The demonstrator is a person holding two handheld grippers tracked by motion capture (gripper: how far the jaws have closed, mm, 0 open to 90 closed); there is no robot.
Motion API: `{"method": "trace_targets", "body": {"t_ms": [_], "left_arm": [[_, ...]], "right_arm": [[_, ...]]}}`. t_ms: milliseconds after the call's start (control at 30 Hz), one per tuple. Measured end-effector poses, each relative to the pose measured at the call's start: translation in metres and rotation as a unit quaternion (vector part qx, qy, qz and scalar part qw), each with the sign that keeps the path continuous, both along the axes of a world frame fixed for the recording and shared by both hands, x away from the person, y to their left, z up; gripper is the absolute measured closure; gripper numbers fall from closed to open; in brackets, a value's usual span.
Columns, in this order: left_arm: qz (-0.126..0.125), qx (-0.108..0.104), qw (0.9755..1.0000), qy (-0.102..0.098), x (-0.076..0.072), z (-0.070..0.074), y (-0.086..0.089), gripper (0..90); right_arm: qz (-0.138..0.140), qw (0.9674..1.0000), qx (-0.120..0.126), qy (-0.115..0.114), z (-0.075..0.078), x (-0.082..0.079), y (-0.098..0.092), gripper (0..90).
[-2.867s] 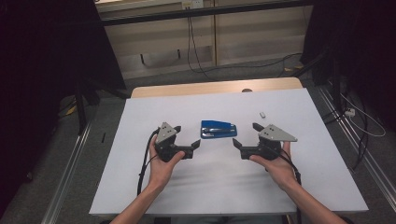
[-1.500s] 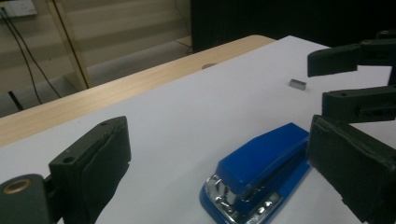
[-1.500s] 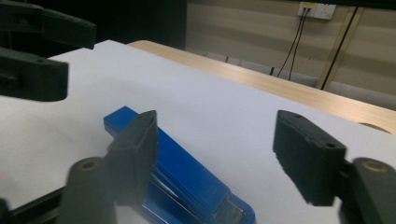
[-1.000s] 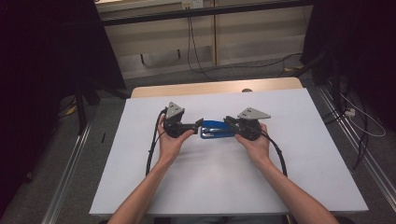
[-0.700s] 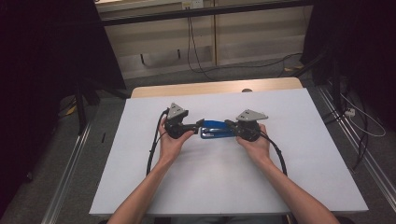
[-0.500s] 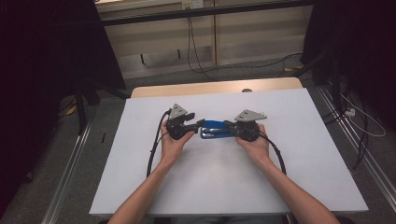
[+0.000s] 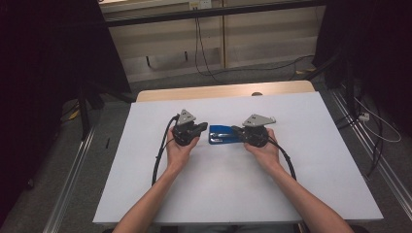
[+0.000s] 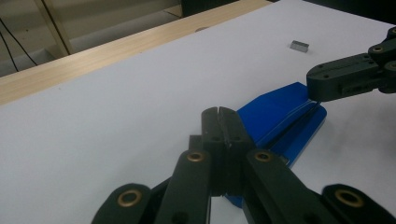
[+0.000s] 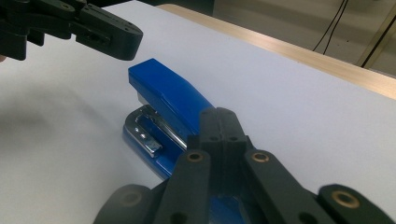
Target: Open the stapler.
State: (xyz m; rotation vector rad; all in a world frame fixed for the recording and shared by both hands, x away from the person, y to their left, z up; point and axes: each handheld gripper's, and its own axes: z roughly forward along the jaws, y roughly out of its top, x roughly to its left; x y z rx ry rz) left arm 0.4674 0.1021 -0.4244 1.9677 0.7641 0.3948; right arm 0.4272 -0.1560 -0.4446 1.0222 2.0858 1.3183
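A blue stapler (image 7: 222,135) lies flat on the white table (image 7: 218,194), between the two hands. My left gripper (image 7: 205,127) is at the stapler's left end. Its jaws have just been closing and now meet pad to pad with nothing between them (image 8: 219,113); the stapler (image 8: 280,116) lies just beyond and below the tips. My right gripper (image 7: 234,129) is at the stapler's right end, jaws shut together (image 9: 218,114) over the blue top (image 9: 163,91). Whether either gripper touches the stapler I cannot tell. The metal mouth (image 9: 144,128) faces the left gripper (image 9: 93,30).
A small grey block of staples (image 8: 299,45) lies on the table beyond the stapler. A wooden strip (image 7: 223,91) runs along the table's far edge. Cables (image 7: 204,53) trail over the floor behind, and metal rails (image 7: 73,170) flank the table.
Both hands came inward from beside the stapler to its two ends. The left gripper's jaws, open a second ago, have closed together. The stapler has stayed in place.
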Motion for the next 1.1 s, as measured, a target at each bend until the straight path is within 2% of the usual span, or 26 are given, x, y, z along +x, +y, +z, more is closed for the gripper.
{"method": "trace_targets", "body": {"t_ms": [267,433,633,700,933,1100], "left_arm": [[-0.001,0.016,0.9997,0.019,0.003,-0.008,0.001,90.0],[-0.006,0.022,0.9993,0.029,0.004,-0.012,-0.001,90.0],[-0.011,0.035,0.9988,0.032,0.004,-0.015,-0.004,90.0],[-0.011,0.033,0.9987,0.038,0.004,-0.016,-0.004,90.0],[-0.019,0.041,0.9979,0.046,0.004,-0.019,-0.005,90.0],[-0.016,0.044,0.9981,0.039,0.003,-0.02,-0.007,90.0]], "right_arm": [[0.022,0.9997,-0.007,0.008,0.001,-0.002,0.008,90.0],[0.043,0.9982,-0.031,0.027,-0.002,-0.002,0.016,90.0],[0.045,0.9969,-0.049,0.042,-0.008,-0.001,0.021,90.0],[0.043,0.9962,-0.058,0.048,-0.007,0.0,0.02,90.0],[0.048,0.995,-0.064,0.06,-0.009,0.003,0.022,90.0],[0.055,0.994,-0.071,0.061,-0.01,0.005,0.029,90.0]]}}
